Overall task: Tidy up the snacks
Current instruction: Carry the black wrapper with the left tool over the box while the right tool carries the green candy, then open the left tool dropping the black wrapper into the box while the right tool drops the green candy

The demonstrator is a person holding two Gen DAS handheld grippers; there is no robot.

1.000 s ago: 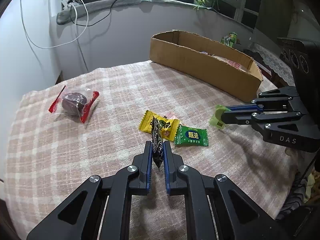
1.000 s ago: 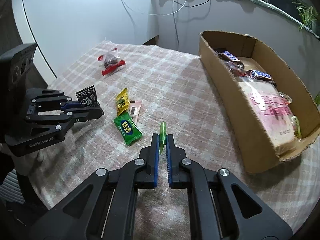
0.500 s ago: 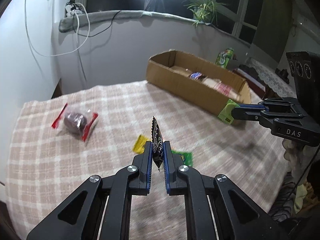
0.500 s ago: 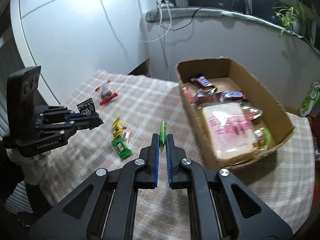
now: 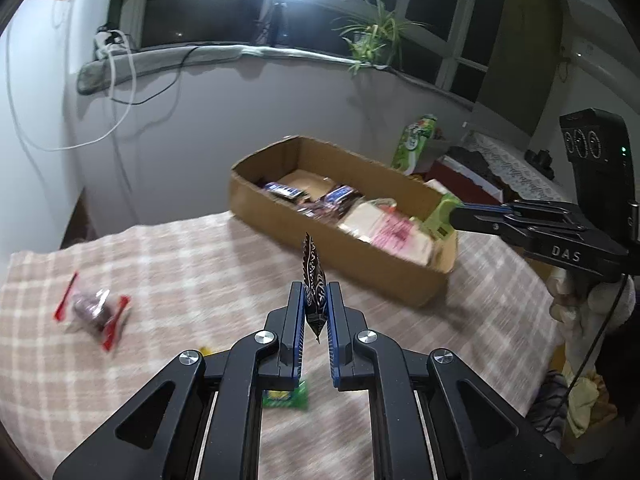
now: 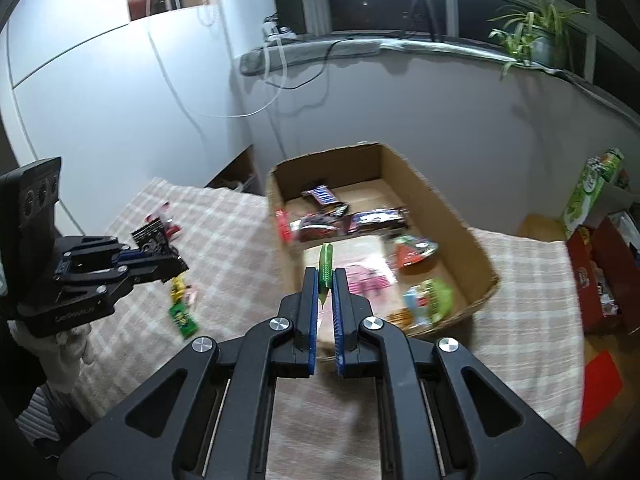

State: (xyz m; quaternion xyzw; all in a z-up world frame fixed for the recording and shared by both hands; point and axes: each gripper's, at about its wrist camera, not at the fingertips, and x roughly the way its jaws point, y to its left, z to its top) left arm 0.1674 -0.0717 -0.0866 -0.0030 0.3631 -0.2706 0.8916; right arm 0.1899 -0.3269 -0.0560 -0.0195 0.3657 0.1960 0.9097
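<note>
Our right gripper (image 6: 327, 280), clamped on a green packet (image 6: 325, 264), hangs over the box (image 6: 478, 248); our left (image 5: 315, 300), clamped on a black packet (image 5: 313, 280), sits farther back

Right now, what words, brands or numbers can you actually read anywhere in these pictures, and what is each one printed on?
"DAS": on the right gripper, black body, seen from the left wrist view.
Lettering on the left gripper body: too blurred to read.
Black patterned packet in the left gripper: print unreadable.
Light green packet in the right gripper: edge-on, nothing readable.
Wrappers in the cardboard box: blurred, unreadable.
</note>
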